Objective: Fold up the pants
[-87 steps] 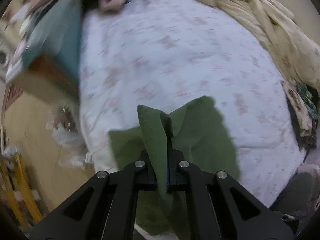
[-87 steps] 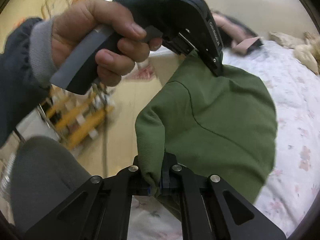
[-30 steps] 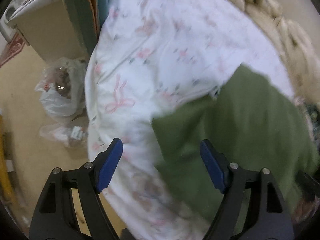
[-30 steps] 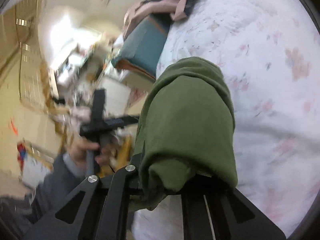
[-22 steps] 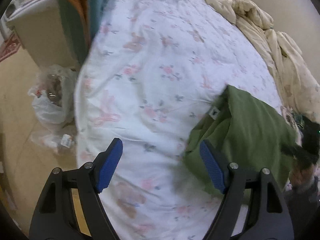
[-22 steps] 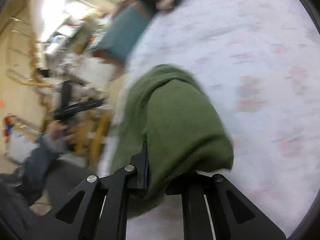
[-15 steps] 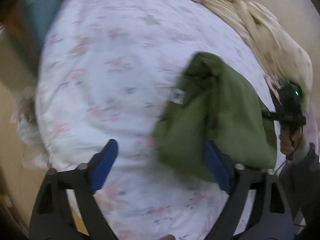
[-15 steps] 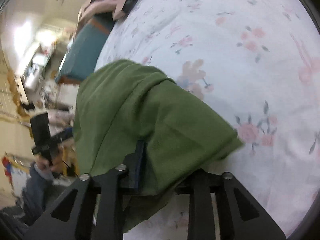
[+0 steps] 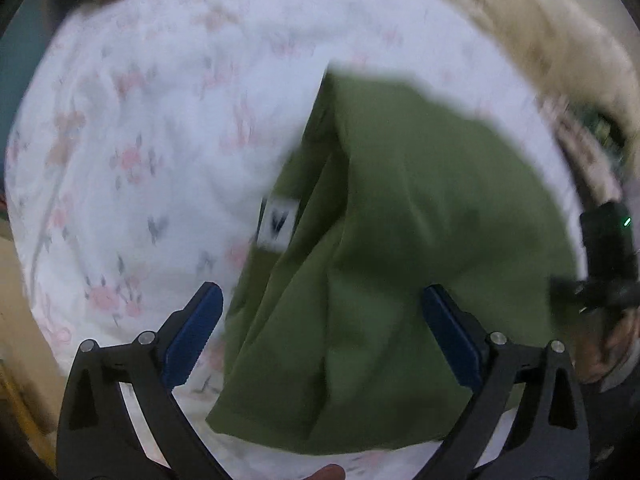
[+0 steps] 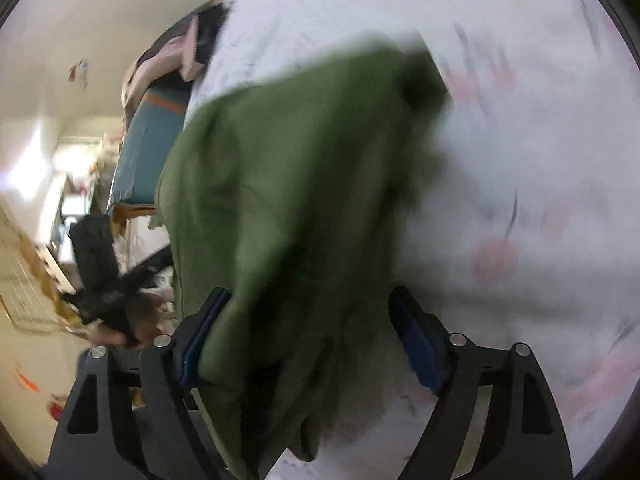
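The green pants [image 9: 400, 248] lie folded in a thick bundle on the white flowered bedspread [image 9: 152, 128], with a white label [image 9: 277, 225] at their left edge. My left gripper [image 9: 320, 332] is open above the bundle's near part and holds nothing. My right gripper [image 10: 310, 332] is open, its blue pads [image 10: 416, 344] spread either side of the green pants [image 10: 304, 184], which drape between them. The right gripper's body [image 9: 608, 256] shows at the right edge of the left wrist view. The left gripper and hand [image 10: 108, 280] show at the left of the right wrist view.
A cream blanket [image 9: 540, 28] is heaped along the far right of the bed. A teal box [image 10: 148, 152] with pink clothes [image 10: 160, 60] on it stands beyond the bed's far corner. The floor [image 9: 16, 320] lies off the bed's left edge.
Both grippers held the pants up, shut. The left one let go first and swung over the bed. The right one laid the bundle down and has now opened.
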A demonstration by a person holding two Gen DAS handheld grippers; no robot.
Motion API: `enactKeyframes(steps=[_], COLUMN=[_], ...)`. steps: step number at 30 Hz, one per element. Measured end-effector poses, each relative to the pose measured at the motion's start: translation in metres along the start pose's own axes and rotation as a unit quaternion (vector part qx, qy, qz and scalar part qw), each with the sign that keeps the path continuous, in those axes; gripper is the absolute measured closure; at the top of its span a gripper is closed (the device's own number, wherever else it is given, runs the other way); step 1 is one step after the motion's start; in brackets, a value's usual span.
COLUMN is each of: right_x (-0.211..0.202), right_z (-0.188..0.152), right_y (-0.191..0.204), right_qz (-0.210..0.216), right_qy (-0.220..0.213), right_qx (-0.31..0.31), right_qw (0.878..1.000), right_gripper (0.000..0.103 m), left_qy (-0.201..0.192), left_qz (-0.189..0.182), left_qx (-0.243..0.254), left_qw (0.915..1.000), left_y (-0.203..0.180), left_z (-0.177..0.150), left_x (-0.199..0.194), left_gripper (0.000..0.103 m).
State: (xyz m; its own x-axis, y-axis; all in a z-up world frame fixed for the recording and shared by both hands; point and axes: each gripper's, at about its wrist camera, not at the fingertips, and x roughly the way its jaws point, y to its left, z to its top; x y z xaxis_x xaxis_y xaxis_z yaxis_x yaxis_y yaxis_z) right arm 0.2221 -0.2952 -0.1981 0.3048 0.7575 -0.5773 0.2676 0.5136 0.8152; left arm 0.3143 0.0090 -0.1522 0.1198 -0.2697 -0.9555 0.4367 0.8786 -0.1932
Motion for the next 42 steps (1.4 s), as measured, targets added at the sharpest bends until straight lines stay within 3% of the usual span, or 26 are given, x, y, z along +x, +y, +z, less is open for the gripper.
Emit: enactKeyframes(steps=[2,4,6,7,8,10,11,13,15,17,21,24,27,29,32,35,38,40,42], right_x=[0.009,0.019,0.029,0.031,0.033,0.03,0.025,0.018,0.003,-0.015,-0.02,-0.012,0.001,0.001,-0.016,-0.054,-0.103,-0.116,-0.121], right_z=[-0.01,-0.02,-0.03,-0.032,-0.034,-0.033,-0.032,-0.027,-0.019,-0.007,0.01,0.023,0.021,0.013,0.008,0.001,-0.01,-0.015,-0.028], right_y=[-0.005,0.004,0.016,0.019,0.022,0.027,0.039,0.06,0.085,0.105,0.117,0.086,0.052,0.035,0.031,0.043,0.064,0.063,0.055], right_qz=[0.028,0.034,0.024,0.022,0.02,0.016,0.006,-0.001,0.001,0.005,-0.008,-0.036,-0.089,-0.144,-0.175,-0.189,-0.151,-0.139,-0.146], right_qy=[-0.001,0.004,0.005,0.0,-0.005,-0.017,-0.024,-0.024,-0.028,-0.028,0.036,0.085,0.124,0.146,0.156,0.109,0.015,-0.01,-0.019], right_qx=[0.02,0.0,-0.035,-0.046,-0.053,-0.068,-0.103,-0.147,-0.198,-0.231,-0.287,-0.272,-0.232,-0.219,-0.203,-0.206,-0.21,-0.199,-0.194], right_qw=[0.999,0.999,0.999,0.999,0.998,0.997,0.994,0.989,0.98,0.973,0.957,0.958,0.961,0.954,0.951,0.954,0.966,0.97,0.97], right_gripper=[0.02,0.02,0.021,0.031,0.058,0.078,0.083,0.086,0.087,0.087,0.086,0.078,0.061,0.032,0.032,0.032,0.032,0.033,0.04], left_qy=[0.044,0.058,0.045,0.044,0.046,0.04,0.035,0.016,-0.006,-0.041,-0.107,-0.099,-0.056,-0.033,-0.015,-0.025,-0.083,-0.113,-0.125], left_qz=[-0.012,-0.022,-0.031,-0.045,-0.052,-0.057,-0.049,-0.034,-0.034,-0.042,-0.02,-0.013,-0.003,0.007,0.024,0.008,0.005,-0.016,-0.047], left_qx=[-0.008,-0.01,0.006,0.002,-0.001,0.019,0.028,0.022,0.014,-0.026,-0.111,-0.136,-0.168,-0.19,-0.187,-0.231,-0.222,-0.221,-0.22], left_qw=[0.9989,0.998,0.9985,0.9981,0.9976,0.9974,0.9978,0.9991,0.9993,0.9979,0.9878,0.9857,0.9842,0.9812,0.982,0.9725,0.9715,0.9687,0.9664], left_y=[0.012,0.016,0.013,0.012,0.01,-0.002,-0.01,-0.019,-0.025,-0.027,-0.043,-0.061,-0.062,-0.055,-0.047,-0.029,-0.027,-0.026,-0.031], left_z=[-0.015,-0.024,-0.025,-0.023,-0.023,-0.023,-0.023,-0.026,-0.033,-0.044,-0.086,-0.117,-0.138,-0.151,-0.167,-0.182,-0.194,-0.19,-0.179], left_x=[0.021,0.031,0.027,0.026,0.026,0.02,0.017,0.005,-0.01,-0.032,-0.065,-0.051,-0.019,-0.011,-0.013,-0.039,-0.076,-0.09,-0.092], left_gripper=[0.003,0.005,0.018,0.033,0.052,0.077,0.085,0.089,0.09,0.09,0.09,0.088,0.082,0.063,0.055,0.055,0.057,0.057,0.057])
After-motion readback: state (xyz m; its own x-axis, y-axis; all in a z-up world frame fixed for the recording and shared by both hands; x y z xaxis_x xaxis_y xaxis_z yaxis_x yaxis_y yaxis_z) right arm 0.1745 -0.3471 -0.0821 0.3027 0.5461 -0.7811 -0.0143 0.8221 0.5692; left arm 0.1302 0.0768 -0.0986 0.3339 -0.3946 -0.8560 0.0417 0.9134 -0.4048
